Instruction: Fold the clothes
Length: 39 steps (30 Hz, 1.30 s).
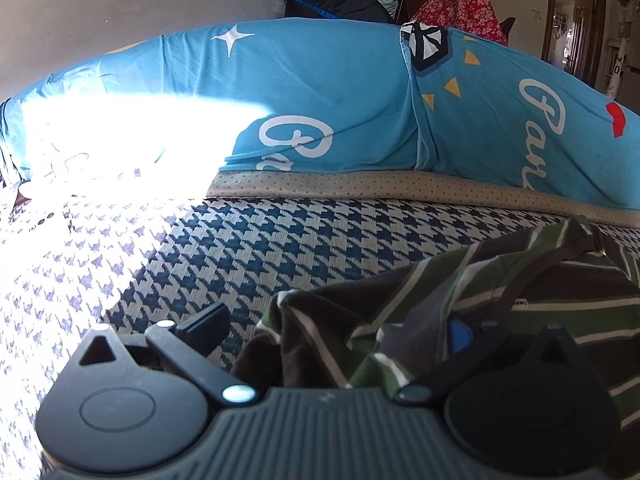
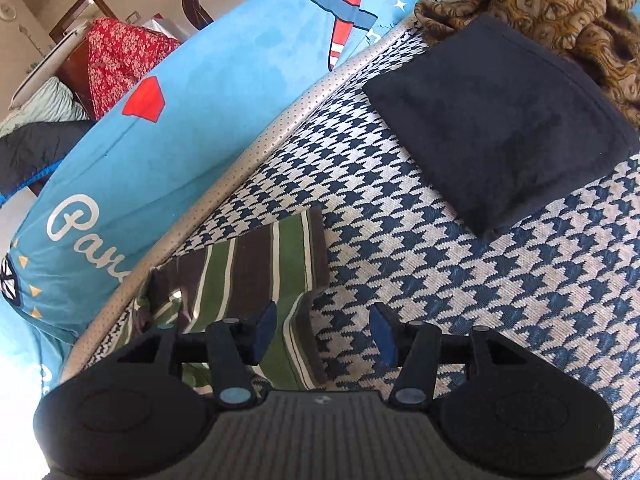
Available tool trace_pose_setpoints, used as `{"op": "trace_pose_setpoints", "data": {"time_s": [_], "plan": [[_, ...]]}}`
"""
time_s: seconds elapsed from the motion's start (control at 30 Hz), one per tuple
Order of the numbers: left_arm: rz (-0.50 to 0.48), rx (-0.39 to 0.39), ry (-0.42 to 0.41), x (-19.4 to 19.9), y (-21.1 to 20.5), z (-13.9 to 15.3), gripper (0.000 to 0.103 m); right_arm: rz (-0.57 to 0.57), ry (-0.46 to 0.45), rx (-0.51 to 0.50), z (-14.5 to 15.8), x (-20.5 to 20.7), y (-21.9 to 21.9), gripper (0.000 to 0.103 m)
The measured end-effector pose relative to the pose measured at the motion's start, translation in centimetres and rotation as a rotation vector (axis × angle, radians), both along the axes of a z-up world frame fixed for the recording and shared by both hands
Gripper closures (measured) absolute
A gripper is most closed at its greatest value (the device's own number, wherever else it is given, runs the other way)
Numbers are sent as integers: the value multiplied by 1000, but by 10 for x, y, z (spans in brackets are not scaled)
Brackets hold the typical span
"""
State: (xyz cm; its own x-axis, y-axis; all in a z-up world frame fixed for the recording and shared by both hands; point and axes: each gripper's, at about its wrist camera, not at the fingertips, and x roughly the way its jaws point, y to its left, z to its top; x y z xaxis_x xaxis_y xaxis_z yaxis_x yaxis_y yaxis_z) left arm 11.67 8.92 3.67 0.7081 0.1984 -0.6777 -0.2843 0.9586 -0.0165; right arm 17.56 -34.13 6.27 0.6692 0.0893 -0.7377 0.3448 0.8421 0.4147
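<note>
A striped shirt (image 1: 500, 320) in green, dark brown and white lies crumpled on the houndstooth surface (image 1: 248, 248), its neckline apparently uppermost. A folded dark navy garment (image 2: 496, 120) rests flat farther along, well apart from the striped shirt (image 2: 256, 256).

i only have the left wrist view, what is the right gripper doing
Observer: The right gripper is open, its blue-padded fingers spread over the straight edge of the green, brown and white striped shirt, gripping nothing.
Operator: anything already folded over there
Observer: Yes, a folded dark navy cloth lies flat on the blue and white houndstooth mat, beyond the right gripper.
Operator: anything else past that
Observer: A crumpled brown and gold patterned fabric sits heaped behind the navy cloth, overlapping its far edge.
Operator: is the shirt flat on that side
Observer: Near the right gripper it lies mostly smooth, stripes running straight.
</note>
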Motion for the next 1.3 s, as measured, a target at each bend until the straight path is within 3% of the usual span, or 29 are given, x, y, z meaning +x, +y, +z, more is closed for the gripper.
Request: {"op": "trace_pose_setpoints", "data": {"time_s": [0.2,0.43,0.53,0.63,0.8,0.87,1.13,1.2,1.27,1.3], "plan": [[0,-9,10,2,1,-4,0,-19,-83,-25,-7,22,-9,52],[-2,-15,26,4,0,-11,0,3,-76,-56,-25,46,-5,51],[-2,-18,31,5,0,-13,0,83,-83,-99,-26,54,10,57],[0,-21,31,5,1,-15,0,128,-75,-218,-27,58,27,59],[-2,-18,25,4,1,-15,0,175,-93,-303,-30,64,35,92],[-5,-11,20,4,0,-14,0,182,-102,-307,-30,66,36,95],[-12,-10,13,4,-1,-13,0,153,-246,-481,-14,69,54,96],[-11,-16,16,4,-1,-13,0,150,-234,-509,-19,74,57,96],[-6,-22,14,4,1,-11,0,147,-138,-520,-31,82,57,96],[-3,-24,12,4,2,-11,0,131,-137,-539,-33,82,58,96]]}}
